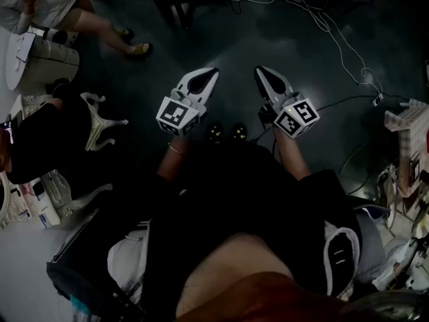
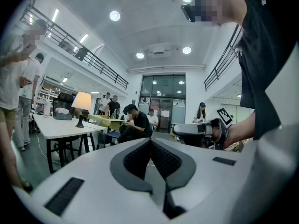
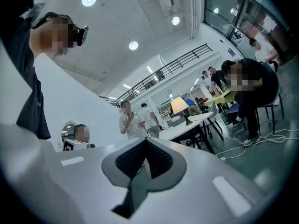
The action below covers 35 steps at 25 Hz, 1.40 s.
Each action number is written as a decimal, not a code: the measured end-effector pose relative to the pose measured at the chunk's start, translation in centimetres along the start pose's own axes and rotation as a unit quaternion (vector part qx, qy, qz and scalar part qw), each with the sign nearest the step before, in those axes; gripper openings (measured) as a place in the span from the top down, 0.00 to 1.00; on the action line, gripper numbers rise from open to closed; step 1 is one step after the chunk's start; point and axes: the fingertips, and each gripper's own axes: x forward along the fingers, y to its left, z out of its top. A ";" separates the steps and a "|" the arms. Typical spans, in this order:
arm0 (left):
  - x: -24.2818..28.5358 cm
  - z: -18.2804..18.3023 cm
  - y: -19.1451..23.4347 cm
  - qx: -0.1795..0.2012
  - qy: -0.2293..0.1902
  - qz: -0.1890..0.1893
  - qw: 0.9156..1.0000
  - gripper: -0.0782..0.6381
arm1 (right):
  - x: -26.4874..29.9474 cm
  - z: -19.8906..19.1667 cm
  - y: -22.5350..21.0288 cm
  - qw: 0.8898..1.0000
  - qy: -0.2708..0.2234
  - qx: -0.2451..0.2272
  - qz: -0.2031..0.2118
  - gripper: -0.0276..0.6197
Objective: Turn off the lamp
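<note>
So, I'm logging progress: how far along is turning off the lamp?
Nothing looks done: the cream-shaded table lamp on the white table glows. In hand: nothing; the left gripper and right gripper are shut, empty, away from it. Left: approach and switch it off.

The left claw [image 1: 209, 74] and the right claw [image 1: 260, 72] are held out level, side by side. Both are closed tight with nothing in them.

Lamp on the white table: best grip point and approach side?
Probably the slim stem under the shade, coming in level from the near side of the table: the lamp stands upright and its flared shade looks too wide. No switch visible.
</note>
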 end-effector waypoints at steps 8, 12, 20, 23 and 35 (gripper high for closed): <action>0.5 0.0 -0.2 -0.004 0.013 0.018 1.000 0.88 | -1.0 0.0 -1.0 1.000 -0.003 0.001 -0.003 0.96; 1.6 0.2 -0.8 -0.001 0.009 0.011 1.000 0.88 | -2.0 0.6 -1.9 1.000 -0.011 0.003 -0.004 0.96; 4.7 0.1 -2.6 0.006 0.021 0.000 1.000 0.88 | -5.0 2.4 -3.6 0.999 -0.049 0.014 0.001 0.96; 6.7 -0.1 -4.2 0.008 0.021 -0.010 1.000 0.88 | -7.0 3.8 -4.3 0.996 -0.080 0.026 0.021 0.95; 7.9 -0.1 -5.0 0.013 0.023 0.001 1.000 0.88 | -9.0 4.4 -5.3 0.990 -0.120 0.048 0.048 0.95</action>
